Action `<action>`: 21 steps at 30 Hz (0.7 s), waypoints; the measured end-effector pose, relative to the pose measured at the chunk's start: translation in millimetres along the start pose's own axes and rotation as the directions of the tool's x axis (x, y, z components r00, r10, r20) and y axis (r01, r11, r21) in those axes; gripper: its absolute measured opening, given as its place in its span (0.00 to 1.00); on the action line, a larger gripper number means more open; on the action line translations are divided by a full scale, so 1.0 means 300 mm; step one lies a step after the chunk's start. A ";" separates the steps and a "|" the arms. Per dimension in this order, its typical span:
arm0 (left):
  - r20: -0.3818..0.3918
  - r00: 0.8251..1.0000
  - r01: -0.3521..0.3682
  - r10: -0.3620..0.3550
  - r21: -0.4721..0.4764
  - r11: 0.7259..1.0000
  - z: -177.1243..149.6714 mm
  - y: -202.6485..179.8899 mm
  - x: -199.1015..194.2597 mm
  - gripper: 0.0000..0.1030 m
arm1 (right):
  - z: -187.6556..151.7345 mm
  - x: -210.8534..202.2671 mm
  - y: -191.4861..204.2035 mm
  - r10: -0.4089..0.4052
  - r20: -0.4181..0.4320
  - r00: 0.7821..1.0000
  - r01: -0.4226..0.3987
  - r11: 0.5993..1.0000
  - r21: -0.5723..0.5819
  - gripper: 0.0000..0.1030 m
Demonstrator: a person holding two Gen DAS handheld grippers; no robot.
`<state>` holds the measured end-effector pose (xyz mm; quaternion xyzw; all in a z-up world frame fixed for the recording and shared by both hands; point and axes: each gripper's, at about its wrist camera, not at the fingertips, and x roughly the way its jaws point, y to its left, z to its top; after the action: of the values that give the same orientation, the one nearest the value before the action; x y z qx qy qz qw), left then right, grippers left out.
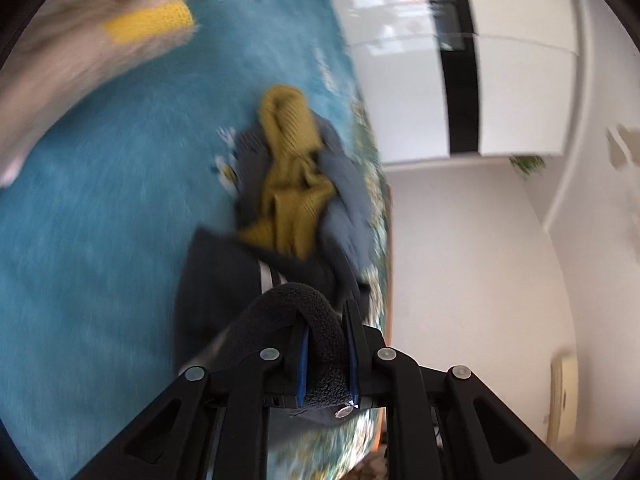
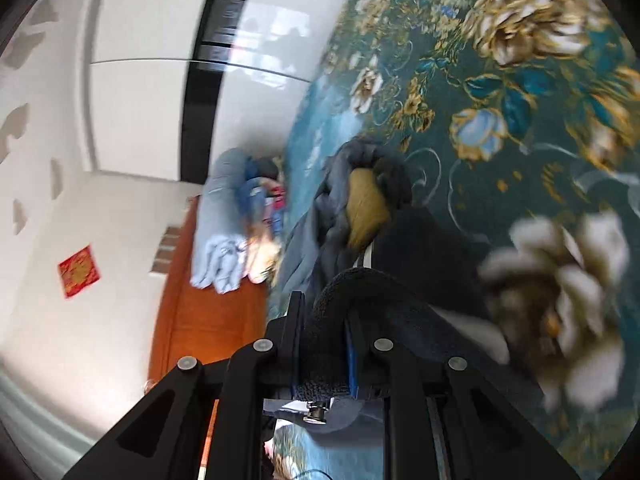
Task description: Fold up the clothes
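We see both claws clamped on the same dark fleece garment [image 1: 320,328]: the left claw [image 1: 326,360] has a thick roll of it pinched betw. its blue-padded fingers [image 1: 303,364], and the right claw [image 2: 324,356] grips another fold of it in the same way. The dark garment [image 2: 400,280], w/ white stripes near the left claw, runs fwd from both claws onto a bed w/ a blue floral blanket [image 1: 100,240]. Just beyond it lies a heap: a mustard knit top [image 1: 292,176] tangled on a grey-blue garment [image 1: 348,196], touching the dark one. In the left view, a pale fluffy item w/ a yellow patch [image 1: 148,24] sits at top left, blurred. In the right view, a pile of light blue and mixed clothes [image 2: 224,232] sits near the bed's far edge by an orange-brown wooden panel [image 2: 180,320]. White wall [image 1: 460,260] and glossy wardrobe doors [image 1: 400,80] lie behind. Both views are motion-blurred.
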<state>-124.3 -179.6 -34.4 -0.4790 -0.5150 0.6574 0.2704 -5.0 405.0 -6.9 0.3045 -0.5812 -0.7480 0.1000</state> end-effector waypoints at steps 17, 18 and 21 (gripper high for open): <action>0.120 0.990 -0.104 0.075 0.264 0.959 0.017 -0.043 0.035 0.65 | 0.168 -0.018 -0.201 -0.154 0.112 0.982 0.151 0.988 0.029 0.43; 0.117 0.985 -0.154 0.124 0.298 0.942 -0.002 -0.033 0.035 0.65 | 0.157 -0.003 -0.195 -0.184 0.092 0.979 0.186 0.983 -0.014 0.43; 0.057 0.974 -0.227 0.221 0.319 0.920 -0.029 0.020 0.088 0.65 | 0.126 0.060 -0.178 -0.219 0.040 0.975 0.223 0.967 -0.123 0.46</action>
<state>-126.0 -155.6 -49.5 -0.4773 -0.3450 0.7642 0.2631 -30.2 442.8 -57.6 0.3507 -0.4963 -0.7937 0.0277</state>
